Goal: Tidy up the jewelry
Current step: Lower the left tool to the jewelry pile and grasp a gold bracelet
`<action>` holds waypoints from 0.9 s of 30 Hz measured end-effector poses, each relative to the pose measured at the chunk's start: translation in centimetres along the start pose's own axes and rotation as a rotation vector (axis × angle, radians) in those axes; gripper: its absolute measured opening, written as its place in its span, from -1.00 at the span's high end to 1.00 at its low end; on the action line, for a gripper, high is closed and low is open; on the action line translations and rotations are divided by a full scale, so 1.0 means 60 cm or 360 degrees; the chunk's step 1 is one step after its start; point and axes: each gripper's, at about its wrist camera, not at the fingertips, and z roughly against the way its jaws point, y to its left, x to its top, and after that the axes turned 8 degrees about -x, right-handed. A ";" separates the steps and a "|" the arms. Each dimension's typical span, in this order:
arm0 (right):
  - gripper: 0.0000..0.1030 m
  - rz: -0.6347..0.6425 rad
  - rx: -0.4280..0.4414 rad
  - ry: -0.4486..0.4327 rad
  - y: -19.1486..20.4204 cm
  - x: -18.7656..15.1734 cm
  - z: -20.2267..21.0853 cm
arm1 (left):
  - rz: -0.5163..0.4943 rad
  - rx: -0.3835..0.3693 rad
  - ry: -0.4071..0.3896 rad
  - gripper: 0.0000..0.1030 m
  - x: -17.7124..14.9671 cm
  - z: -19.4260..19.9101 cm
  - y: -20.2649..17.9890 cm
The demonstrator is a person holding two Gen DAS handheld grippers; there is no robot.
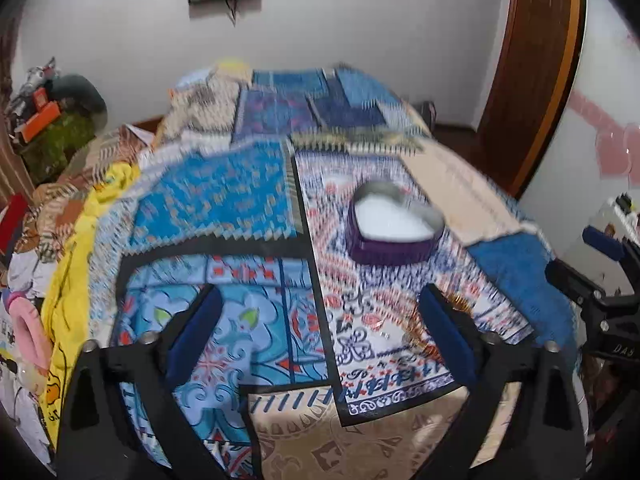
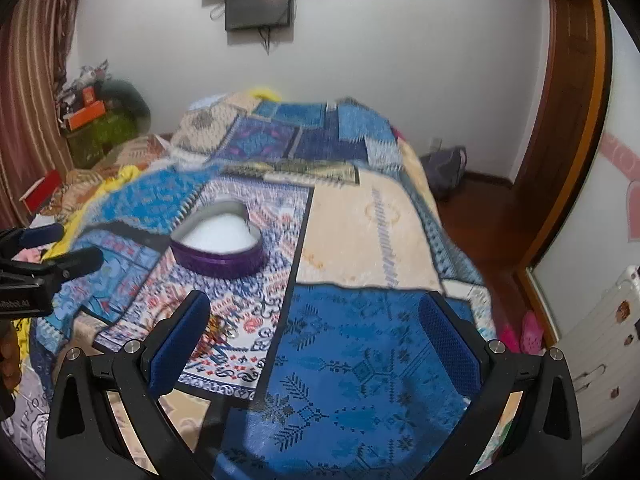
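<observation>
I hold both grippers, left (image 1: 320, 332) and right (image 2: 316, 344), jaws wide and empty, above the quilt (image 2: 360, 360). Jewelry (image 2: 218, 326) lies just beside the right gripper's left finger. Beyond sits the heart-shaped box (image 2: 218, 252), lidless.

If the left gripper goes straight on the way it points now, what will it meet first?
Most likely the patchwork bedspread, on the pale blue patch between the open fingers of the left gripper. The heart-shaped box lies farther on and to the right, probably off that line, though depth is unclear.
</observation>
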 end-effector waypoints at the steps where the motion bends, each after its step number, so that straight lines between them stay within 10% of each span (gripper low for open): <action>1: -1.00 0.0002 0.0014 0.0021 0.000 -0.003 -0.008 | 0.0004 -0.0016 0.0054 -0.67 -0.004 -0.015 0.001; 27: -0.20 0.0066 0.0367 0.0248 0.029 -0.026 -0.076 | 0.0018 -0.0431 0.0279 0.92 -0.020 -0.096 -0.054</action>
